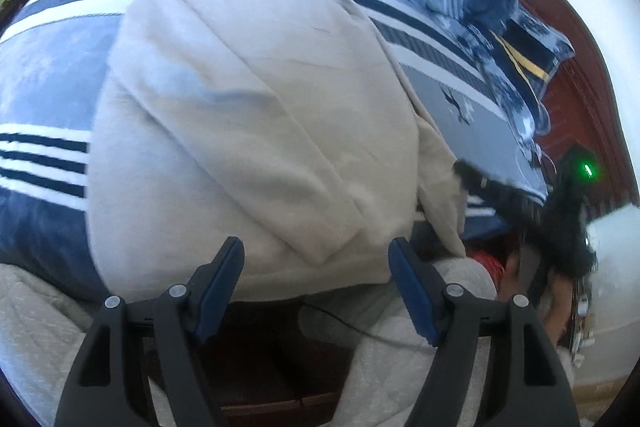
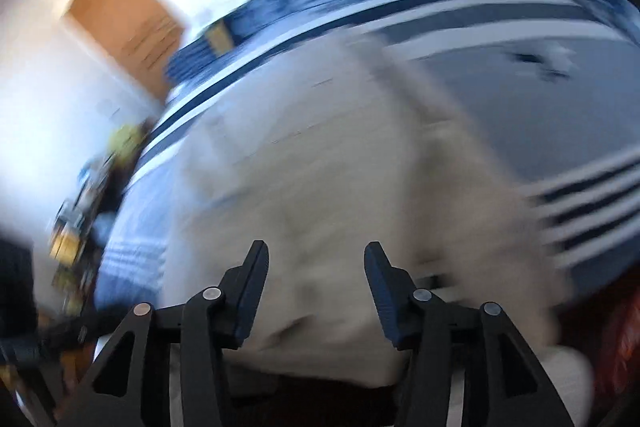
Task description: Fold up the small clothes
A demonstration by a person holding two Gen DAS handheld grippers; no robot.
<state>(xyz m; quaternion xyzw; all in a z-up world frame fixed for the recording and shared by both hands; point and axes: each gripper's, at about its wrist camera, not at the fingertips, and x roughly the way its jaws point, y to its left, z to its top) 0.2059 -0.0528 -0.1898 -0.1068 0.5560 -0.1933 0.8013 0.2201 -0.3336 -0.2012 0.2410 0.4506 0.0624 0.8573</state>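
My left tongs (image 1: pixel 316 291) wide apart, nothing between pads. My right tongs (image 2: pixel 316 291) parted, gripping nothing; view blurred. Cream sweatshirt (image 1: pixel 248 131) lies on blue-and-white striped bedspread (image 1: pixel 44 75) of bed, sleeve folded across body, near bed edge.

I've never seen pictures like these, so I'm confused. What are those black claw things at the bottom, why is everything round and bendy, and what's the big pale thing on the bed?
The claws are two grabbers, and a person holds one in each hand. Each carries a small camera with a very wide lens, which bends the picture. One picture looks along the left gripper, the other along the right gripper; that one is blurry. The pale thing is a cream sweatshirt, partly folded, lying on a blue and white striped bedspread. Pillows sit at the far end. Both grabbers are open and hold nothing right now.
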